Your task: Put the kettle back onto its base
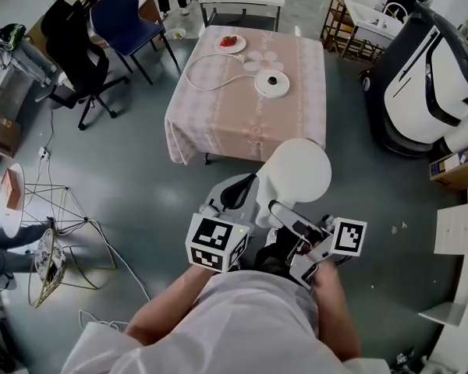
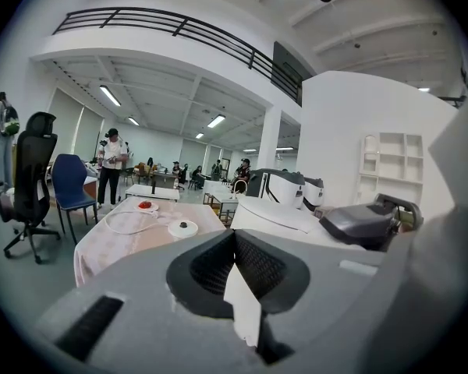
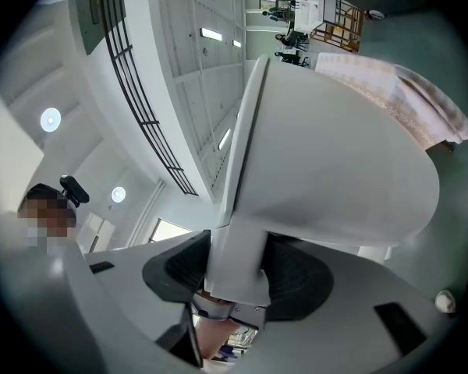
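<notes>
I hold a white kettle (image 1: 298, 171) in the air over the grey floor, short of the table. My right gripper (image 3: 238, 267) is shut on the kettle's white handle (image 3: 234, 248), and the kettle body (image 3: 335, 154) fills the right gripper view. The right gripper (image 1: 296, 228) shows below the kettle in the head view. My left gripper (image 1: 225, 205) hovers at the kettle's left side, its jaws (image 2: 234, 244) closed together. The round white base (image 1: 271, 82) with its white cord (image 1: 207, 72) lies on the cloth-covered table (image 1: 218, 123), also seen as the base (image 2: 182, 227) ahead of the left gripper.
A plate with red food (image 1: 230, 43) sits at the table's far side. A black office chair (image 1: 74, 49) and a blue chair (image 1: 129, 22) stand to the left. A large white and black machine (image 1: 429, 76) stands right. A wire stand (image 1: 54, 240) is at lower left.
</notes>
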Tool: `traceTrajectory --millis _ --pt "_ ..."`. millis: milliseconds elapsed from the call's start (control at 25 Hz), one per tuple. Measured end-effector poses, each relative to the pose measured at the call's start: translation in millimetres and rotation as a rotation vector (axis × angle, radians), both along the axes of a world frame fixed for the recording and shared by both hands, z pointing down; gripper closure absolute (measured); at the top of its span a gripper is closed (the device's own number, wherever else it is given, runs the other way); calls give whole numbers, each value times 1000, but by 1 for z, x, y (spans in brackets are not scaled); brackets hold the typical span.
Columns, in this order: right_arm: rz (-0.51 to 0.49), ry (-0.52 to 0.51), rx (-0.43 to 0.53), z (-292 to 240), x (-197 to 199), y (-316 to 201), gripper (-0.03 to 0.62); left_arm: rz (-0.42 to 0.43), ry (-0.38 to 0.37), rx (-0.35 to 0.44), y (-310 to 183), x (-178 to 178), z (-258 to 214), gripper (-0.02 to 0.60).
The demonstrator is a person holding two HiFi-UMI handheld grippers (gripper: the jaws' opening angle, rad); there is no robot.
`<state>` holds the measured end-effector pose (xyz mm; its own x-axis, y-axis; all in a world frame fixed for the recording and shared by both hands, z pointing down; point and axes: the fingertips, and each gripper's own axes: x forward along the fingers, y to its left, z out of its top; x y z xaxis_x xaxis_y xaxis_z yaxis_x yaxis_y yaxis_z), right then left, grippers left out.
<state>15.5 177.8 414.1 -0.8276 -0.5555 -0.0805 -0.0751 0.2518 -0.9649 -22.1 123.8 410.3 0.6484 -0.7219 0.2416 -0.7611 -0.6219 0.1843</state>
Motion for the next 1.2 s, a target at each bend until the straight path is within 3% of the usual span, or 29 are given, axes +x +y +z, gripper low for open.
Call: traceTrajectory --millis 600,1200 --pt "-74 16 -18 3 73 -76 398 -49 -37 -27 -78 71 2 576" --pt "-130 -7 4 8 106 -115 398 -89 -128 8 -117 104 -7 576"
